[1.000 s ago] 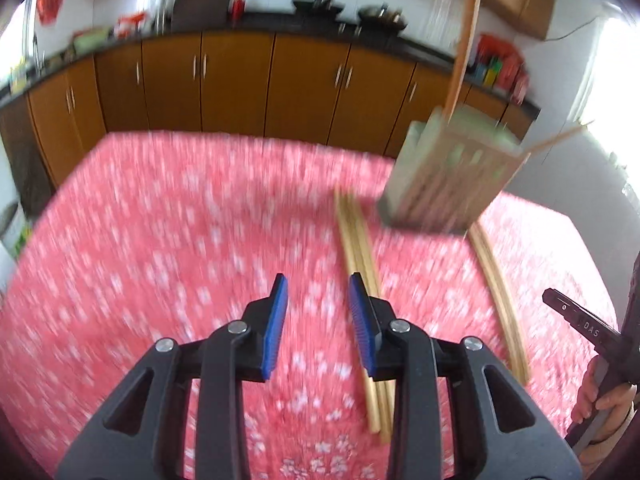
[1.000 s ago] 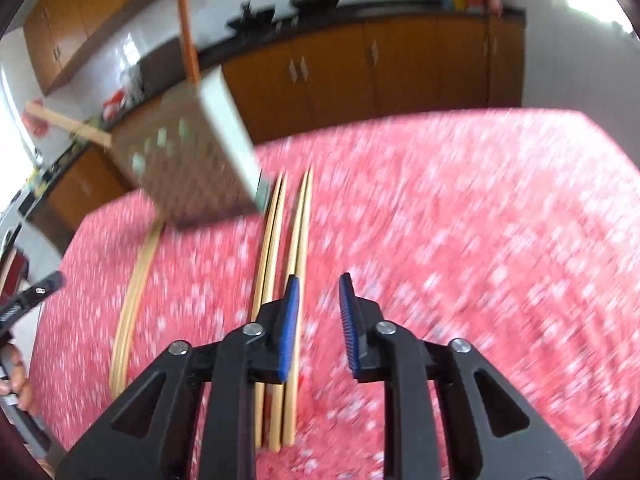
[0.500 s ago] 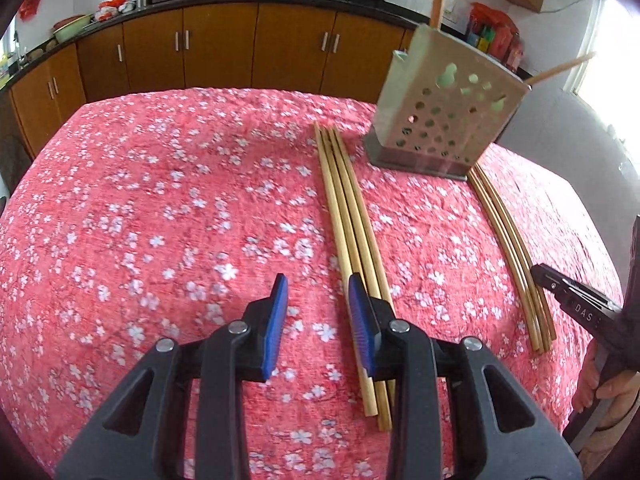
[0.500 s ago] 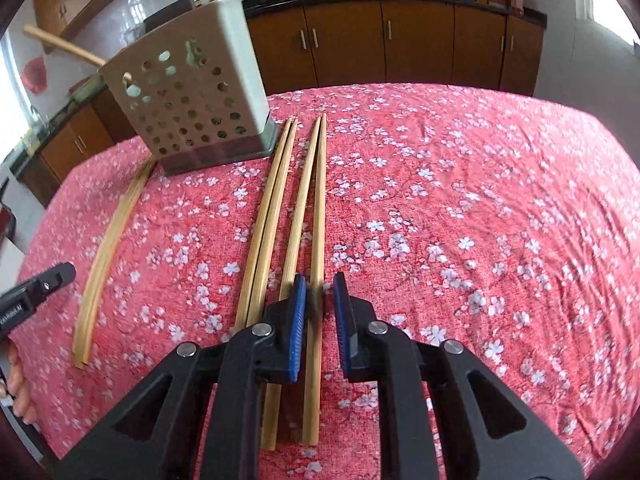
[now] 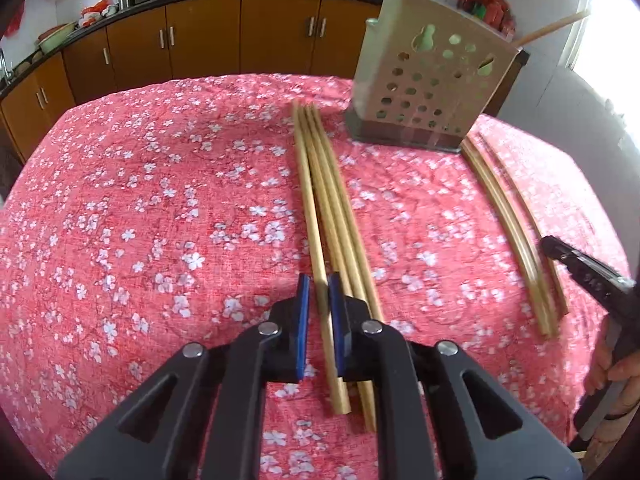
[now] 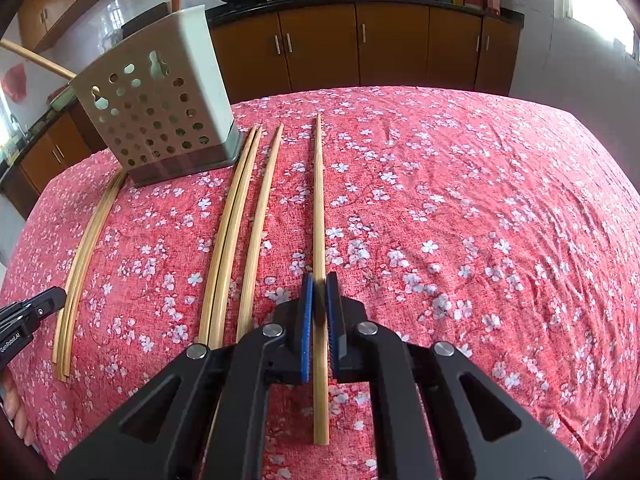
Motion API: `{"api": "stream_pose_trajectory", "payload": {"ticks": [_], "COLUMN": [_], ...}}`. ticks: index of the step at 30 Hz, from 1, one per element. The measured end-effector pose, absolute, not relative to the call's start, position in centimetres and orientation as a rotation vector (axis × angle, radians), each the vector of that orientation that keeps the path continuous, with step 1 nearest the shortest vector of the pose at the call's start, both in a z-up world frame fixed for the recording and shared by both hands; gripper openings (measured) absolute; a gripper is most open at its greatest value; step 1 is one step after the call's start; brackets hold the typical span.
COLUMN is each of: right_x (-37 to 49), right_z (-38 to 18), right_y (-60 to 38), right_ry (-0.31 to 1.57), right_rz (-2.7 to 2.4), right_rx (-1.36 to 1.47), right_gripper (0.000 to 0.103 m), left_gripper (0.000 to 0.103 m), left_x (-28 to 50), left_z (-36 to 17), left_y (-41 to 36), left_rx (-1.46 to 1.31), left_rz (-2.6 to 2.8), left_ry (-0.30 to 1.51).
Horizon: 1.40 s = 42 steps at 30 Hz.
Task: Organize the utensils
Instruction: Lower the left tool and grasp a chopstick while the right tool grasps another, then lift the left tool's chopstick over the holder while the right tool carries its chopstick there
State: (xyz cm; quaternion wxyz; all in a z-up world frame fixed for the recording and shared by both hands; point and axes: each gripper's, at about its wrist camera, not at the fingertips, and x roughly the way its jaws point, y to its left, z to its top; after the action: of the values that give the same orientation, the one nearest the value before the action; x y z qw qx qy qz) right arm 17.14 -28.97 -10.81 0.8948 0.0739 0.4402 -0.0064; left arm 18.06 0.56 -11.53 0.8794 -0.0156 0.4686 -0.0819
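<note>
A perforated utensil holder [image 5: 432, 84] stands on the red floral tablecloth and holds two chopsticks. It also shows in the right wrist view [image 6: 160, 108]. Several bamboo chopsticks lie beside it. My left gripper [image 5: 319, 300] is shut on the leftmost chopstick [image 5: 310, 208] of a group of three. My right gripper [image 6: 319, 300] is shut on one chopstick [image 6: 319, 200], which sits apart from the others [image 6: 236, 220]. Another bundle [image 5: 516, 236] lies at the right in the left wrist view, and shows at the left in the right wrist view [image 6: 86, 256].
Brown kitchen cabinets [image 5: 200, 36] and a dark counter with pots run along the back. The other gripper's tip shows at the right edge of the left wrist view [image 5: 584, 272] and the left edge of the right wrist view [image 6: 28, 316].
Both grippers moved down to the table. The left jaws closed around a chopstick. The right gripper closed on a chopstick and shifted it right, away from the others.
</note>
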Motion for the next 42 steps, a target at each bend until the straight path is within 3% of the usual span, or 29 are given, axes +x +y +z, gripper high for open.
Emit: {"api": "stream_pose_trajectory", "payload": {"ticks": [15,42], "right_x": [17.9,17.8], "right_z": [-11.1,-11.1], "right_y": [-30.9,-30.9], "right_ry": [0.888,0.889], "right_rz": [-0.088,-0.094], "right_rx": [0.142,0.134], "right_gripper": [0.008,0.008], "left_gripper": [0.008,0.010], "left_x": [20.5,19.7], "left_z": [-11.5,-11.4], "left_y": [5.2,5.0], "left_rx": [-0.106,-0.086], "left_rz": [-0.049,-0.034], "left_ry": [0.927,0.895]}}
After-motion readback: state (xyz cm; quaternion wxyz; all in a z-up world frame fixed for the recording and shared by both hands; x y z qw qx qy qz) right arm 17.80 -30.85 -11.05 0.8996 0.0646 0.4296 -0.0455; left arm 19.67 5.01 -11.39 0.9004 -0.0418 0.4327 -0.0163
